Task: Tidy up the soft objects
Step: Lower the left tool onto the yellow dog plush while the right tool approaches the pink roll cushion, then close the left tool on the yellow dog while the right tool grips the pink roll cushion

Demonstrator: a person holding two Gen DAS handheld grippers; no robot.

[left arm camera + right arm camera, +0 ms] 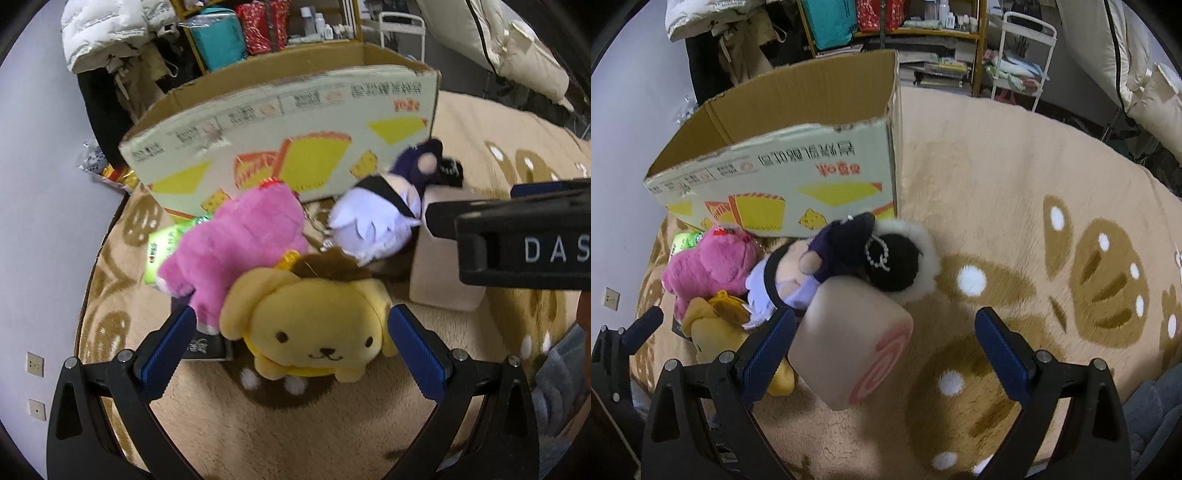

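My left gripper [291,350] stands with its fingers spread wide, one on either side of the yellow dog plush [314,328], not closed on it. My right gripper [884,350] is likewise spread open, the beige roll cushion [849,343] lying against its left finger [768,354]. All soft objects lie on the tan rug [1015,184] in front of the cardboard box [798,147]: the pink plush [236,240] nearest the box's printed wall, the purple-clad doll [812,266] beside it, and a black-and-white furry item [905,266] by the box's corner. The box stands open-topped.
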